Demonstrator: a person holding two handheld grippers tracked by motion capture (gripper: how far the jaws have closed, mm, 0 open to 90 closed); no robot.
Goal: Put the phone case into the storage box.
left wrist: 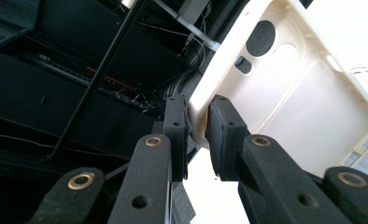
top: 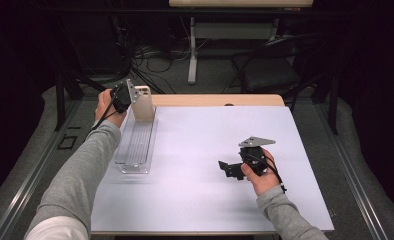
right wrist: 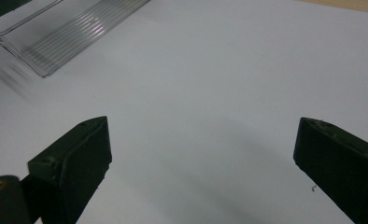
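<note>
The left gripper (left wrist: 197,135) is clamped on the rim of a cream phone case (left wrist: 308,107), its two black jaws pinching the curved edge near the case's round and oval cut-outs. In the high view the left gripper (top: 127,97) holds the case (top: 143,102) upright at the far end of a clear ribbed plastic tray (top: 135,142), which lies lengthwise on the left part of the white table (top: 205,150). The right gripper (top: 231,169) sits well apart over bare table, jaws spread wide with nothing between them; its own view shows a corner of the tray (right wrist: 56,42) far off
</note>
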